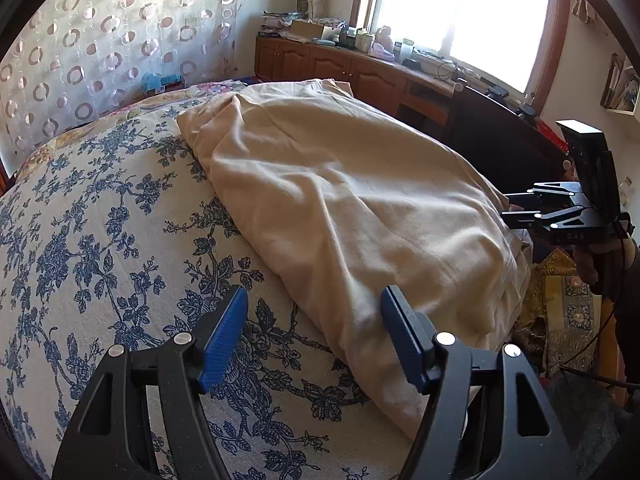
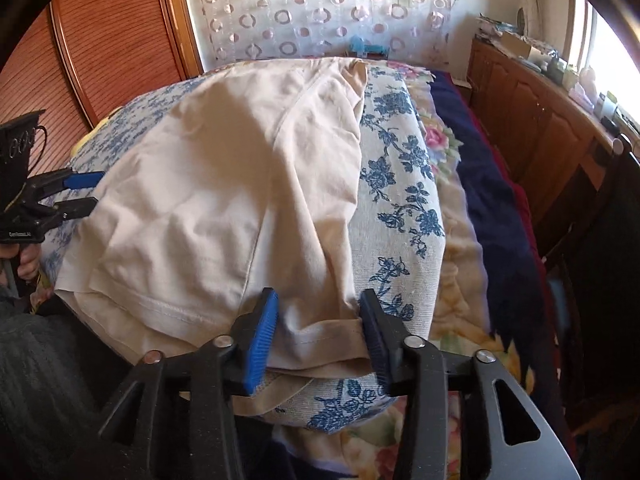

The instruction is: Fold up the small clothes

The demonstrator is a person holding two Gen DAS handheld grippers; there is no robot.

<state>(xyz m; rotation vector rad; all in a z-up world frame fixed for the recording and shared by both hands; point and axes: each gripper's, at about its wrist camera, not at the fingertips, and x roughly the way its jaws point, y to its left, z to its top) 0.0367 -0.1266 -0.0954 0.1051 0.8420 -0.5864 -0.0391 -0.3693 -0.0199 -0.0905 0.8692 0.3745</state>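
A cream T-shirt (image 1: 340,200) (image 2: 220,180) lies spread, with folds in it, on a blue-flowered bedspread (image 1: 100,240) (image 2: 400,184). My left gripper (image 1: 314,336) is open over the shirt's near edge, its blue pads (image 1: 224,340) clear of the cloth. In the right wrist view the left gripper (image 2: 90,191) stands at the shirt's left side. My right gripper (image 2: 318,336) is open with the shirt's hem lying loose between its fingers. Seen from the left wrist, the right gripper (image 1: 506,207) is at the shirt's right edge.
A wooden cabinet (image 1: 340,64) (image 2: 540,120) with cluttered top runs under the bright window. A dark chair (image 1: 500,132) stands by the bed. A flowered blanket (image 2: 460,260) and navy cloth (image 2: 492,184) lie to the right. A ring-patterned curtain (image 2: 320,0) hangs behind.
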